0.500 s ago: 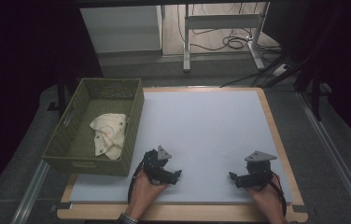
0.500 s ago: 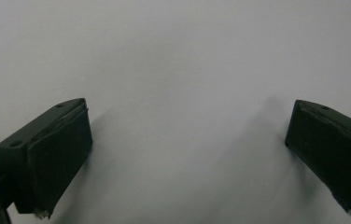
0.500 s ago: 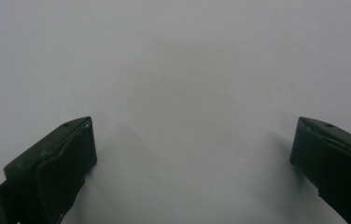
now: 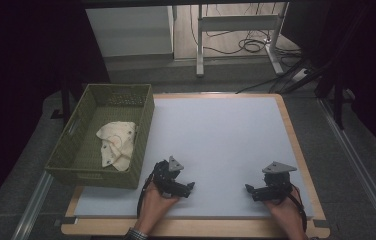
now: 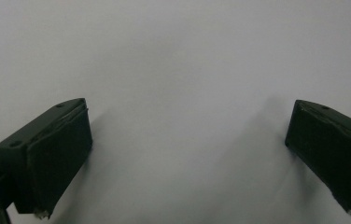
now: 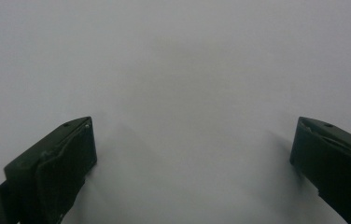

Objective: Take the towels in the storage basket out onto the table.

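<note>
A: Cloth (image 4: 116, 143), cream with faint marks, lies crumpled in the green basket (image 4: 74, 159) at the table's left edge, toward the basket's right wall. Its folds hide most of the pattern, so I cannot tell what the marks are.

B: And the tools?

A: The left gripper (image 4: 188, 186) rests low on the white mat (image 4: 226, 135) just right of the basket's near corner, apart from the cloth. In the left gripper view its jaws stand wide apart with bare mat between them, so it is released and grasps nothing. The right jaw is cut off by the frame edge there.

B: The other one?

A: The right gripper (image 4: 250, 190) sits near the mat's right front corner, well apart from the left one. In the right gripper view its jaws are spread too, nothing between them; both jaws run out of the frame at the bottom.

B: The hands?

A: The left hand (image 4: 155, 201) and the right hand (image 4: 283, 207) are partly under the black gripper bodies, and the forearms are cut off at the bottom edge. The room behind the table is too dark to read on either side.
</note>
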Demonstrator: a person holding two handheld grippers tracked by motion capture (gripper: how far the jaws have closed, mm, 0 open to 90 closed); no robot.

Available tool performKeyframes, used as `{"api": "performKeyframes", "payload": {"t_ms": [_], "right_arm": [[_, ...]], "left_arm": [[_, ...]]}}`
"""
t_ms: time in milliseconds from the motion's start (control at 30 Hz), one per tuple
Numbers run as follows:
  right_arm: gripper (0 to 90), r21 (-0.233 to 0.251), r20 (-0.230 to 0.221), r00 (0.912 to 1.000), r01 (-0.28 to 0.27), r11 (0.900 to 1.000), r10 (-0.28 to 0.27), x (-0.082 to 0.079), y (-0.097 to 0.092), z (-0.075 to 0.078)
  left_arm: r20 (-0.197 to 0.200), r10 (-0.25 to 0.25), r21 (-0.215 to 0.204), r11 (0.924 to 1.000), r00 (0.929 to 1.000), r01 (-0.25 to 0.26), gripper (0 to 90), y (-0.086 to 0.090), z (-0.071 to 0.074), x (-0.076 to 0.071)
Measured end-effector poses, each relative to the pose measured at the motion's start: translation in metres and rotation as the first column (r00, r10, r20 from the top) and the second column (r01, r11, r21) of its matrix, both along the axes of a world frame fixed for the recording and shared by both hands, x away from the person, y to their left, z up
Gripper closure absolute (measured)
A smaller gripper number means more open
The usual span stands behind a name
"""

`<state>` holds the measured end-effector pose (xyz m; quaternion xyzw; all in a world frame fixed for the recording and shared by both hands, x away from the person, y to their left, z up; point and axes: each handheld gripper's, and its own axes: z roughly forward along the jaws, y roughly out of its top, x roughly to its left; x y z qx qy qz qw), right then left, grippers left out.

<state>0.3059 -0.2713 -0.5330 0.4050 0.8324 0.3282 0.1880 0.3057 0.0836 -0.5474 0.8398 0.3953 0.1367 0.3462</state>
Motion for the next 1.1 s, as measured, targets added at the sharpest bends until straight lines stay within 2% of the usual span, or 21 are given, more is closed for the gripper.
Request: {"api": "performKeyframes", "payload": {"t_ms": [500,667,933,1100], "right_arm": [[0.3,0.000,0.002,1.0000,0.000,1.0000,0.000,0.000,0.000,0.000],[0.3,0.000,0.003,1.0000,0.000,1.0000,0.000,0.000,0.000,0.000],[0.3,0.000,0.003,1.0000,0.000,1.0000,0.000,0.000,0.000,0.000],[0.3,0.000,0.003,1.0000,0.000,1.0000,0.000,0.000,0.000,0.000]], "left_arm": [[-0.008,-0.005,0.005,1.0000,1.0000,0.005,1.2,-0.001,0.002,0.000],[-0.023,-0.036,0.024,0.9990,0.9991,0.036,2.4,-0.003,0.005,0.002],[-0.016,-0.070,0.020,0.9973,0.9974,0.070,2.4,-0.010,0.024,0.007],[-0.015,-0.100,0.003,0.9949,0.9948,0.101,2.4,-0.016,0.036,0.014]]}}
